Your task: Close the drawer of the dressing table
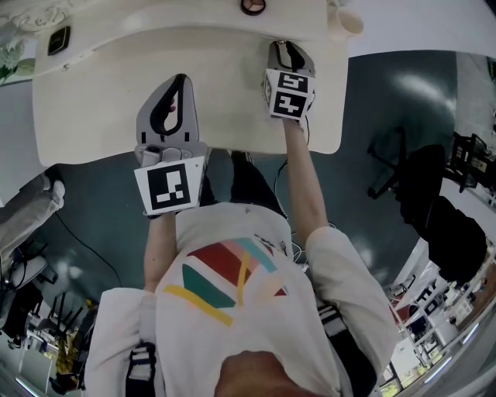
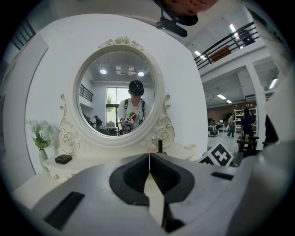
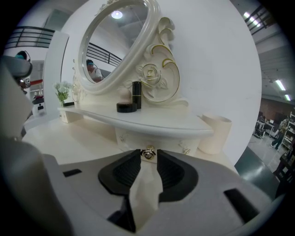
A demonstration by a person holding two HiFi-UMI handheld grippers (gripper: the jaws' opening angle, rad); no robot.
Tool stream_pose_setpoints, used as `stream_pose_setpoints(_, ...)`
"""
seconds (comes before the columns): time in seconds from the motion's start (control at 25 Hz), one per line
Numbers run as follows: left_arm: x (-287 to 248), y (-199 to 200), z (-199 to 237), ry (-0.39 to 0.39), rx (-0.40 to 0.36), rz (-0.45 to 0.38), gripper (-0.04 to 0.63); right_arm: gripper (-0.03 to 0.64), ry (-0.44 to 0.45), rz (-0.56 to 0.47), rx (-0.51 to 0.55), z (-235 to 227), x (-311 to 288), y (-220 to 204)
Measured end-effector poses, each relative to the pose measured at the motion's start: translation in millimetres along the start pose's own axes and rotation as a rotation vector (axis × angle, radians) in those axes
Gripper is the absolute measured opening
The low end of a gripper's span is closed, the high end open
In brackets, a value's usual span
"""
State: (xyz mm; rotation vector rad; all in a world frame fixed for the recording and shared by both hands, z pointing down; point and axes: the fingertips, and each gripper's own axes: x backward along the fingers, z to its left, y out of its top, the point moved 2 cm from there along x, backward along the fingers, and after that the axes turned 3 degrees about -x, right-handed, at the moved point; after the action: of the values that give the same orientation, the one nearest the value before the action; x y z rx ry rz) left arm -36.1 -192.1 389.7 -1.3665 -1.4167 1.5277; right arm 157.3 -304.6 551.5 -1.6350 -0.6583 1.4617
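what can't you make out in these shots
- Whether the drawer is fully shut: in the right gripper view its seams are too faint, and the right gripper, jaws either side of the knob, covers its lower edge.
- Head view: the shelf overhangs the drawer.
- Left gripper view: the left gripper body blocks it.

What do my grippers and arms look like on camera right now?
The left gripper and right gripper are light grey shells with black ribbed pads inside the jaws. Each carries a white cube with black square markers. The left one shows a small red detail. You wear a white short-sleeved T-shirt with coloured stripes.
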Motion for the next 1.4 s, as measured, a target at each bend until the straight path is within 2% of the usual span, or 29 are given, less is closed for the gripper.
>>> stream_pose_setpoints(0.28, 8, 21, 3, 0.009, -0.009, -0.057, 0.008, 0.084, -0.028, -0.062, -0.037, -5, 27, 27)
stream_pose_setpoints(0.4, 13, 36, 3, 0.015, -0.013, -0.088, 0.008, 0.038, -0.053, -0.104, -0.036, -9, 42, 43)
stream_pose_setpoints(0.72, 26, 73, 19, 0.053, -0.003, -0.2, 0.006, 0.002, -0.074, -0.295, 0.023, 3, 87, 127)
stream_pose_setpoints(0.92, 41, 95, 30, 0.097, 0.003, -0.276, 0.006, 0.0, -0.054, -0.42, 0.045, 22, 137, 171)
stream_pose_setpoints(1.16, 65, 118, 43, 0.11, -0.004, -0.319, 0.006, 0.0, -0.031, -0.565, 0.065, 56, 206, 207)
stream_pose_setpoints(1.4, 88, 129, 49, 0.103, -0.014, -0.323, 0.008, 0.0, 0.008, -0.677, 0.082, 96, 265, 222)
